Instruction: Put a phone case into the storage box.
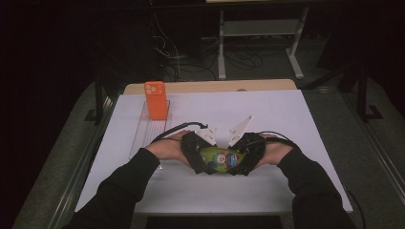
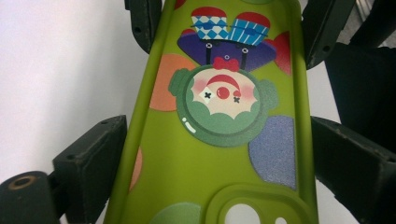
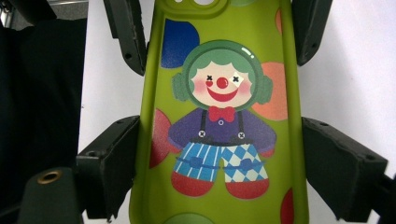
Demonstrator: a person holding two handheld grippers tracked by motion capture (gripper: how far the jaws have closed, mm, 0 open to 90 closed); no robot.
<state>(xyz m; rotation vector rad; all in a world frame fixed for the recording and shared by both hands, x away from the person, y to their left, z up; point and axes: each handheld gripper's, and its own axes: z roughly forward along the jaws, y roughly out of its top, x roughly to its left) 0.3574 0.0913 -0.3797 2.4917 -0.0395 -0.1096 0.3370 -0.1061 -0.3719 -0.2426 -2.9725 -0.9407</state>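
Observation:
A lime-green phone case [image 1: 221, 159] printed with a clown is held just above the white table cover, near its front middle. My left gripper [image 1: 204, 160] grips its left end and my right gripper [image 1: 239, 160] grips its right end. In the left gripper view the case [image 2: 205, 163] lies between the two black jaws of the left gripper [image 2: 217, 140], camera cut-out nearest, with both pads against its long edges. In the right gripper view the case [image 3: 219, 60] sits the same way in the right gripper [image 3: 222, 135], clown upright.
An orange phone [image 1: 156, 99] stands upright at the far end of a clear ridged tray [image 1: 148, 131] on the left. The white cover [image 1: 286, 124] has bare room to the right and behind the hands. Cables and a desk frame [image 1: 260, 38] lie on the floor beyond.

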